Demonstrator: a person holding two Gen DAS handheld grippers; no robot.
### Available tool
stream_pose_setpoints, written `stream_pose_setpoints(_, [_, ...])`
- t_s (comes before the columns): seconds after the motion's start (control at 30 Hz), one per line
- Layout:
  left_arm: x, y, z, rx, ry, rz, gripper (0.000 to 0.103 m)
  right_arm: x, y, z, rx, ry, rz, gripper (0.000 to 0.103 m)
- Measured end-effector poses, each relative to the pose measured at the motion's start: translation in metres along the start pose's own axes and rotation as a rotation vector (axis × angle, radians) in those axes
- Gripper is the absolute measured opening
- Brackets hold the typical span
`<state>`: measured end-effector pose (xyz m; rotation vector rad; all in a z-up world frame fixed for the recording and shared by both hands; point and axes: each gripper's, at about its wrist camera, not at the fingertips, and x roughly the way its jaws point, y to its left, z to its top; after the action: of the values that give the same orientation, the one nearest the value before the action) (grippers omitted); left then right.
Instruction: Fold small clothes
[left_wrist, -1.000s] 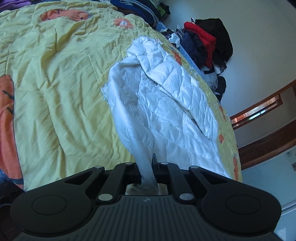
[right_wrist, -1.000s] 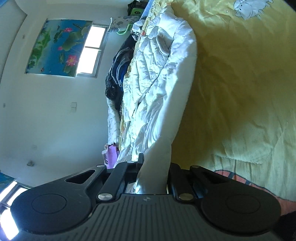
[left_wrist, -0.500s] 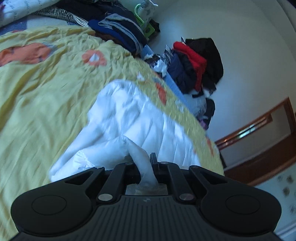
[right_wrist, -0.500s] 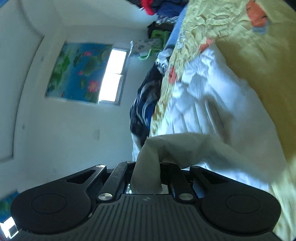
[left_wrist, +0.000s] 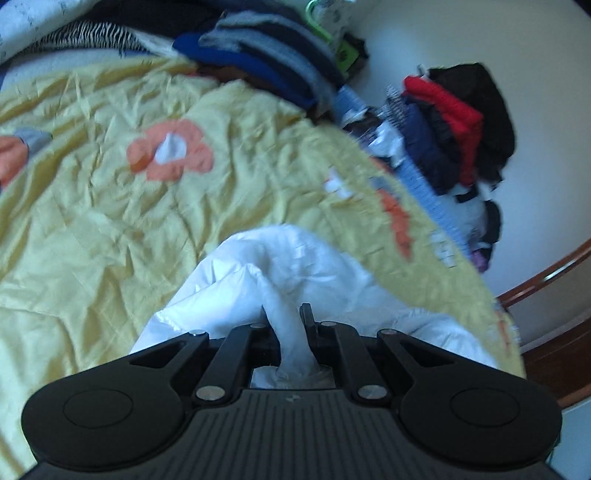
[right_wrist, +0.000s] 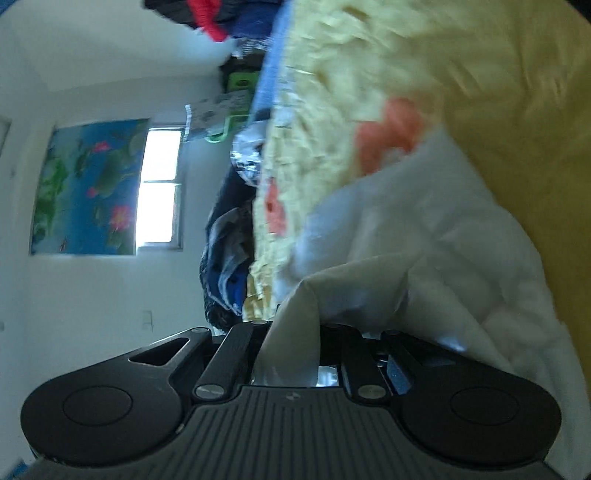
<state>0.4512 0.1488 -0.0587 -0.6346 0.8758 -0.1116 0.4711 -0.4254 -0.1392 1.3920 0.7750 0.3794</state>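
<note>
While the white quilted garment lies bunched on the yellow bedspread, we hold it with both tools, so we judge the fold itself to be the step in hand. On the left, our left gripper is pinched on a twisted strip of the white fabric that runs down between its jaws, with the rest of the garment heaped just ahead of it. Beyond it, near the bed's far edge, sit piles of dark clothes. On the right, our right gripper is clamped on another edge of the same garment, which drapes off toward the bedspread; this view is blurred. Next, we think, both held edges need laying down level on the rest of the garment before the 2 grips let go, or the fold will skew.
</note>
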Motion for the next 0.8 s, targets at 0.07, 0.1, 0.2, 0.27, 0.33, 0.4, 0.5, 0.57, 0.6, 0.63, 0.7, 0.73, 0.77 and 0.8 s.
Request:
stream_pose_setpoints(0.07, [0.014, 0.005, -0.006, -0.006, 0.010, 0.023, 0.006, 0.007, -0.011, 0.004, 0.033, -0.009, 0.007, 0.018])
stream_pose_setpoints(0.1, [0.020, 0.009, -0.008, -0.018, 0.011, 0.030, 0.007, 0.009, -0.015, 0.005, 0.045, -0.012, 0.011, 0.019])
stream_pose_setpoints(0.2, [0.029, 0.017, -0.012, -0.059, 0.006, 0.017, 0.007, 0.012, -0.026, 0.009, 0.099, -0.011, 0.047, 0.021])
stream_pose_setpoints(0.27, [0.026, 0.026, -0.008, -0.139, 0.021, -0.027, 0.009, 0.012, -0.031, 0.013, 0.147, 0.003, 0.099, 0.035])
stream_pose_setpoints(0.33, [0.013, 0.033, -0.002, -0.226, 0.018, -0.089, 0.018, 0.007, -0.034, 0.015, 0.191, -0.009, 0.183, 0.054])
stream_pose_setpoints(0.4, [-0.012, 0.035, 0.003, -0.260, -0.029, -0.181, 0.034, -0.011, -0.025, 0.014, 0.187, -0.065, 0.294, 0.070])
stream_pose_setpoints(0.5, [-0.065, 0.020, 0.001, -0.207, -0.182, -0.230, 0.089, -0.036, 0.005, 0.009, 0.071, -0.143, 0.315, 0.072])
stream_pose_setpoints(0.57, [-0.101, -0.007, -0.012, -0.062, -0.358, -0.142, 0.091, -0.044, 0.041, -0.008, -0.144, -0.145, 0.203, 0.071])
stream_pose_setpoints(0.6, [-0.113, -0.022, -0.022, 0.038, -0.441, -0.081, 0.091, -0.042, 0.061, -0.021, -0.283, -0.126, 0.123, 0.070])
stream_pose_setpoints(0.63, [-0.118, -0.039, -0.035, 0.149, -0.517, -0.015, 0.092, -0.036, 0.080, -0.037, -0.443, -0.110, 0.018, 0.068])
stream_pose_setpoints(0.7, [-0.105, -0.075, -0.063, 0.402, -0.613, 0.141, 0.092, -0.013, 0.114, -0.079, -0.821, -0.127, -0.230, 0.063])
stream_pose_setpoints(0.73, [-0.087, -0.091, -0.073, 0.513, -0.618, 0.225, 0.092, 0.001, 0.122, -0.094, -0.959, -0.131, -0.295, 0.063])
stream_pose_setpoints(0.77, [-0.067, -0.104, -0.081, 0.592, -0.599, 0.297, 0.092, 0.017, 0.125, -0.103, -1.047, -0.116, -0.324, 0.059])
stream_pose_setpoints(0.8, [-0.045, -0.115, -0.089, 0.648, -0.567, 0.344, 0.092, 0.031, 0.124, -0.105, -1.076, -0.091, -0.344, 0.056])
